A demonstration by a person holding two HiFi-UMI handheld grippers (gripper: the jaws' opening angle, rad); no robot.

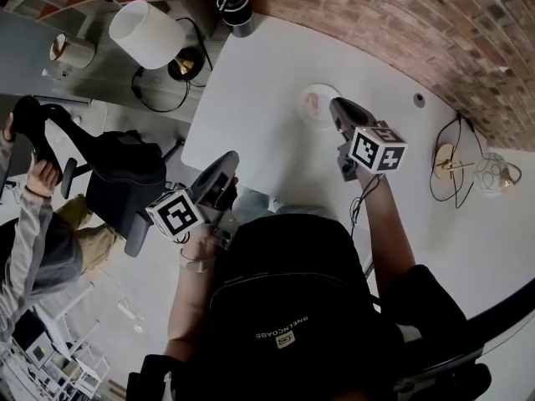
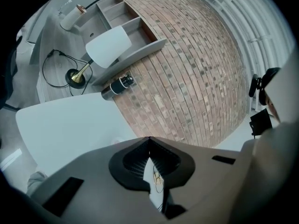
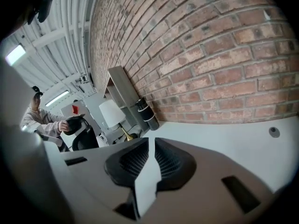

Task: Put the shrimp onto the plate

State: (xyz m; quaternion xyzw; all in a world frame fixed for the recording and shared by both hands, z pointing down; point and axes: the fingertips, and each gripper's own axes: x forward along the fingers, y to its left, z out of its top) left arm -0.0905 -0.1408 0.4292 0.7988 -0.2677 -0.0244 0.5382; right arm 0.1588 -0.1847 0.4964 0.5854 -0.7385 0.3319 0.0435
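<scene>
A small white plate [image 1: 321,93] sits on the white table [image 1: 267,98], and a pinkish shrimp [image 1: 311,104] lies on it. My right gripper [image 1: 335,104] hovers just right of the plate, its tip over the rim. Its jaws are shut and hold nothing [image 3: 150,141]. My left gripper [image 1: 229,159] is at the table's near left edge, well away from the plate. It is also shut and holds nothing [image 2: 148,141]. Neither gripper view shows the shrimp.
A black flask [image 1: 235,3] stands at the table's far corner by the brick wall [image 1: 401,23]. A white-shaded lamp [image 1: 149,33] stands off to the left, and a brass lamp base [image 1: 450,162] with cable on the right. A person with an office chair [image 1: 125,174] is at the left.
</scene>
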